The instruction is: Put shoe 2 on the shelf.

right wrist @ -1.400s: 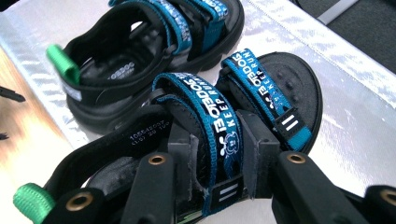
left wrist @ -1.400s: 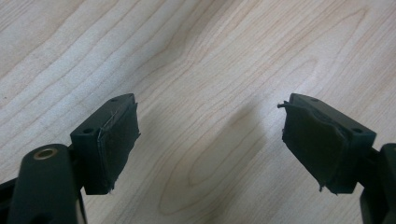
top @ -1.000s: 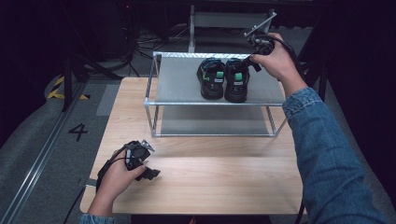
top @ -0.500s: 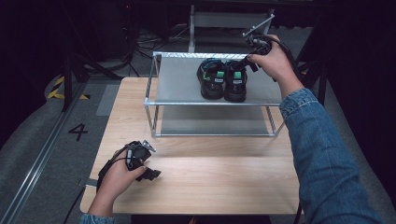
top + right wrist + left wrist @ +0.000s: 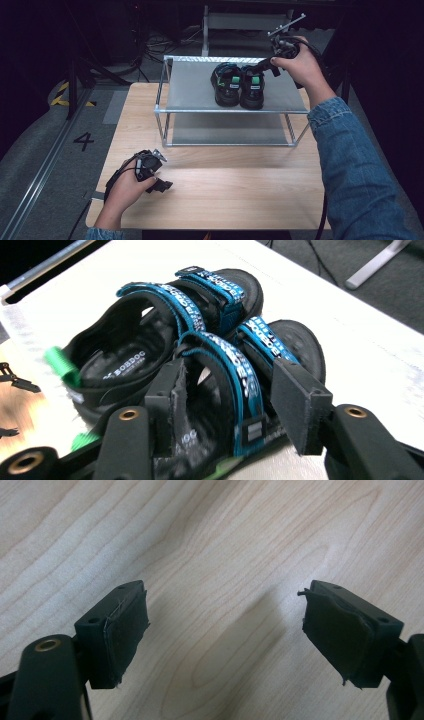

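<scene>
Two black sandals (image 5: 239, 86) with blue straps are sitting side by side on the metal shelf (image 5: 195, 92), upper centre of the high view. Right gripper (image 5: 227, 405) is straddling one strap, fingers just opening (pads not pressing). Left gripper (image 5: 161, 183), lower left, is resting on the wooden surface (image 5: 240, 185), fingers spread wide, holding nothing.

Two sandals (image 5: 239, 86), one two-tier metal rack (image 5: 200, 107), one wooden table (image 5: 225, 185), two hand-held grippers.
</scene>
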A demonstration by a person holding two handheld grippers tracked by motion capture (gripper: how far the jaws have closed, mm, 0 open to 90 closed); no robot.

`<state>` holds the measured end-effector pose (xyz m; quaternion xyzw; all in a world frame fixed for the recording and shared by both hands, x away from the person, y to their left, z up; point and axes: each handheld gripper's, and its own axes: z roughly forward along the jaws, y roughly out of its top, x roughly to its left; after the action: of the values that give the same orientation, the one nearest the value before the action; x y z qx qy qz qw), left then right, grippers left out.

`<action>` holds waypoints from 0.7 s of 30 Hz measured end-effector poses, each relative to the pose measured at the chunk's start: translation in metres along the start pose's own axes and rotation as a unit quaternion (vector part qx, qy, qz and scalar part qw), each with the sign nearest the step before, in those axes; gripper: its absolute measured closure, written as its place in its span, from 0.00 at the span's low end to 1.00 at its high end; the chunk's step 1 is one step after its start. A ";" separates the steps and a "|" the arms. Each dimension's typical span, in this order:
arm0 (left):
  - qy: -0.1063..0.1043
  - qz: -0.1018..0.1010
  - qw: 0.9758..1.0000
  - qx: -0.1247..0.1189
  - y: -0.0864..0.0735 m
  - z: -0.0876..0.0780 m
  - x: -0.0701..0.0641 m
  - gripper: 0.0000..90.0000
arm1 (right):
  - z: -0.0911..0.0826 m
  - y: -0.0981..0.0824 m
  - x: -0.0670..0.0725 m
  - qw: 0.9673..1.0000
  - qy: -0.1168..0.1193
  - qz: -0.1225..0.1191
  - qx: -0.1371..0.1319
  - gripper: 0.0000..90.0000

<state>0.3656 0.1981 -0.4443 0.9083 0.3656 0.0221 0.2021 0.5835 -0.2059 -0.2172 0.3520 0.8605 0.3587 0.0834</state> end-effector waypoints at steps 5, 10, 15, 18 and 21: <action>-0.001 0.001 1.000 -0.006 0.003 -0.003 0.002 0.21 | -0.024 -0.011 0.008 1.000 -0.008 0.000 -0.012 0.52; -0.006 -0.003 1.000 -0.010 0.006 -0.008 0.007 0.20 | -0.048 -0.026 0.016 1.000 -0.020 -0.002 -0.022 0.50; -0.009 -0.003 1.000 -0.019 0.009 -0.012 0.012 0.20 | -0.066 -0.044 0.021 0.999 -0.029 -0.001 -0.021 0.49; -0.008 -0.003 1.000 -0.014 0.012 -0.012 0.013 0.20 | -0.078 -0.060 0.023 0.999 -0.034 0.005 -0.018 0.49; -0.008 0.000 1.000 -0.014 0.016 -0.013 0.014 0.20 | -0.089 -0.076 0.023 0.999 -0.041 0.010 -0.015 0.49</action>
<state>0.3845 0.2015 -0.4280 0.9057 0.3632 0.0198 0.2178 0.4899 -0.2773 -0.2010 0.3736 0.8473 0.3576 0.1207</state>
